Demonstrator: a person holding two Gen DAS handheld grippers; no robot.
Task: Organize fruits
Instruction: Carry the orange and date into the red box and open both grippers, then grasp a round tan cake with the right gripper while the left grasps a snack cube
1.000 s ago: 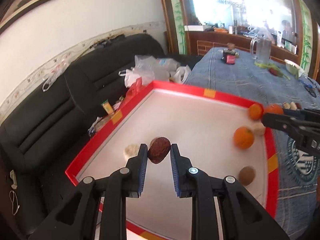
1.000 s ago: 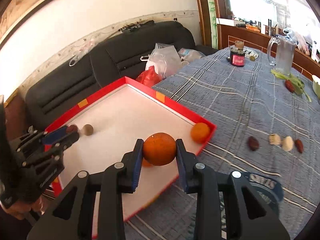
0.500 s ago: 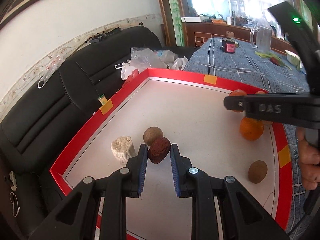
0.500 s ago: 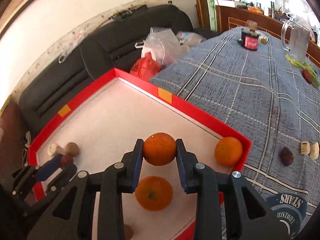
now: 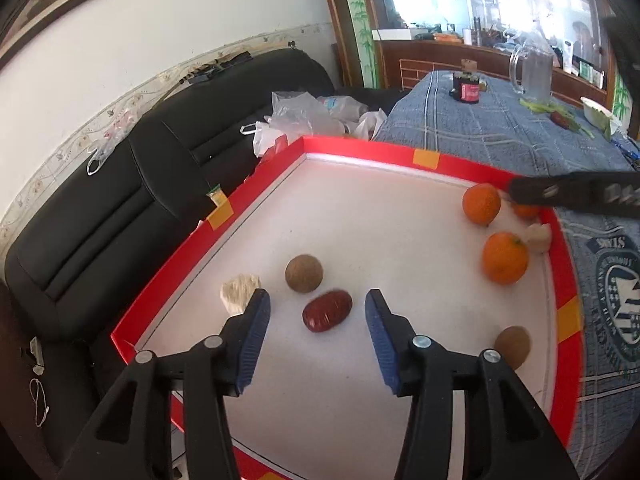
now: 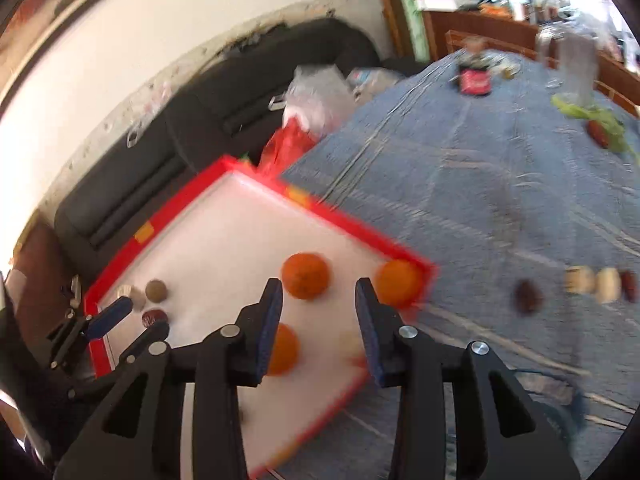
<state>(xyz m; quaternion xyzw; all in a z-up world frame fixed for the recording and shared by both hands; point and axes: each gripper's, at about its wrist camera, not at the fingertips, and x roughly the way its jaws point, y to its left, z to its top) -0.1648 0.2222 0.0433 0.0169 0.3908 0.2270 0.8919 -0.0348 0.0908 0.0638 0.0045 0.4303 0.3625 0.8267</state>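
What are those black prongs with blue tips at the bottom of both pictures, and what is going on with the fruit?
They are hand-held grippers, one in each of a person's hands, with a camera on each looking along its fingers. One picture comes from the left gripper, the other from the right gripper. Both are open and hold nothing. Below lies a red-rimmed white tray on a blue cloth-covered table. In the tray are three oranges, one at, a dark red fruit between the left gripper's fingers but not gripped, two round brown fruits, one at, and pale pieces. A few more small fruits lie on the cloth, blurred.
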